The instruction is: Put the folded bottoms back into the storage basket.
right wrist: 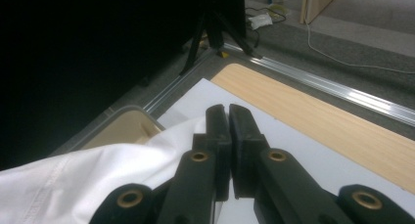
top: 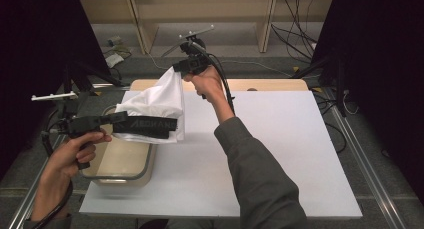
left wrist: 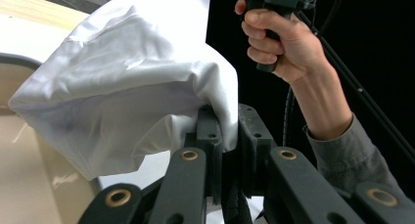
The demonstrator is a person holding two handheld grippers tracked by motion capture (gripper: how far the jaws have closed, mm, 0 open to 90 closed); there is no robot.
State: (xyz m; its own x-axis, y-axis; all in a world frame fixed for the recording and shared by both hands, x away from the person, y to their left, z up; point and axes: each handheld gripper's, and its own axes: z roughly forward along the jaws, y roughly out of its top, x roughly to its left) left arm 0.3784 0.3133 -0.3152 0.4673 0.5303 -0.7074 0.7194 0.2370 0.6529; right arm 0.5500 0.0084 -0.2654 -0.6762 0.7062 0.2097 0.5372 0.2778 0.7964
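A white cloth [top: 156, 101] hangs in the air over the left side of the table, stretched between both grippers. My right gripper [top: 176, 69] pinches its upper far corner, jaws shut on the fabric. My left gripper [top: 171, 125] points right and clamps the lower near edge. In the left gripper view the cloth [left wrist: 127, 77] bulges just ahead and a fold is squeezed in my left gripper [left wrist: 226, 119]. In the right gripper view the cloth [right wrist: 98, 177] trails left from my shut right gripper [right wrist: 228, 109].
A clear plastic bin [top: 145, 171] stands on the white table top [top: 280, 154] at the front left, under the cloth; its rim [right wrist: 105, 119] shows again. A bare wooden strip [top: 260, 84] runs along the far edge. Tripods, cables and black curtains surround the table.
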